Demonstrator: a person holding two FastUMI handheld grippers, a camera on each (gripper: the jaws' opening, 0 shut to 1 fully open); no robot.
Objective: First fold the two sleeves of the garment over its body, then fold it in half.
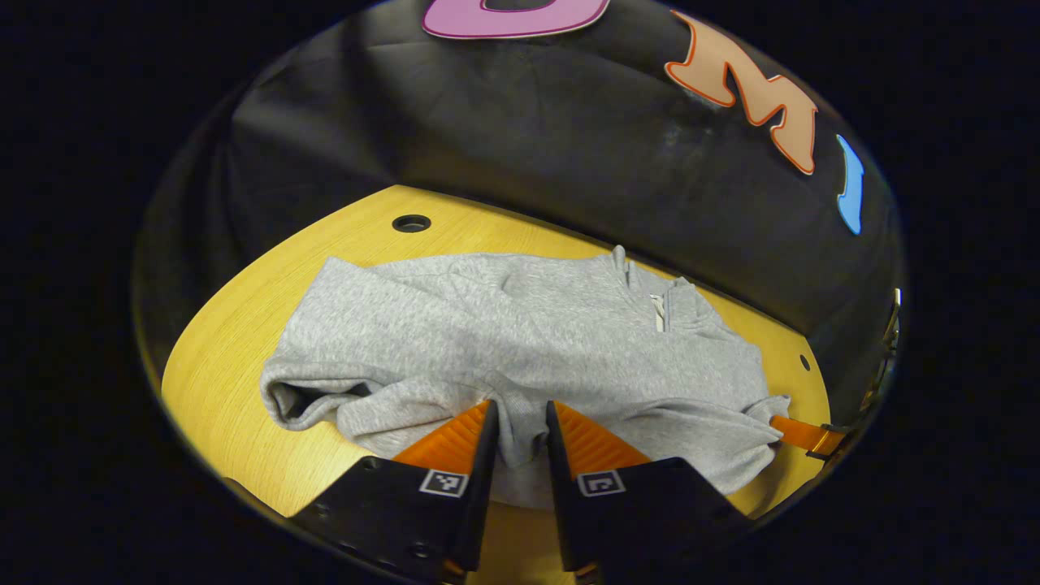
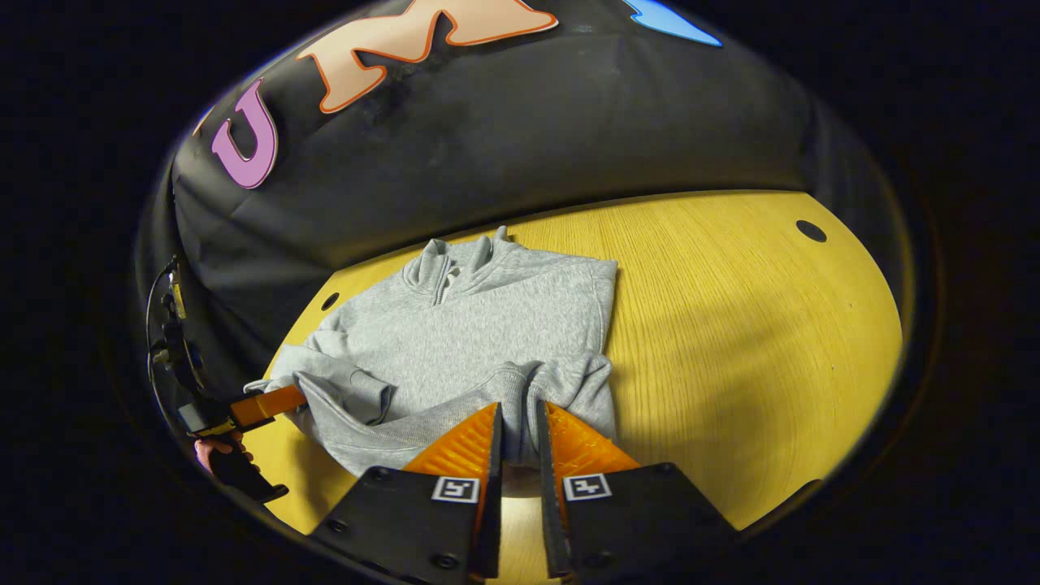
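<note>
No readable text, brand or number, only small square coded markers on each claw's fingers

Left tool [image 1: 520,426] clamped on grey garment [image 1: 520,333]

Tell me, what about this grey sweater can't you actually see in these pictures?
- Left gripper view: the hem of the grey sweater disappears between the left gripper fingers.
- Right gripper view: the right gripper hides the hem the same way.
- Both views: the folded sweater covers its own underside and the table beneath.
</note>
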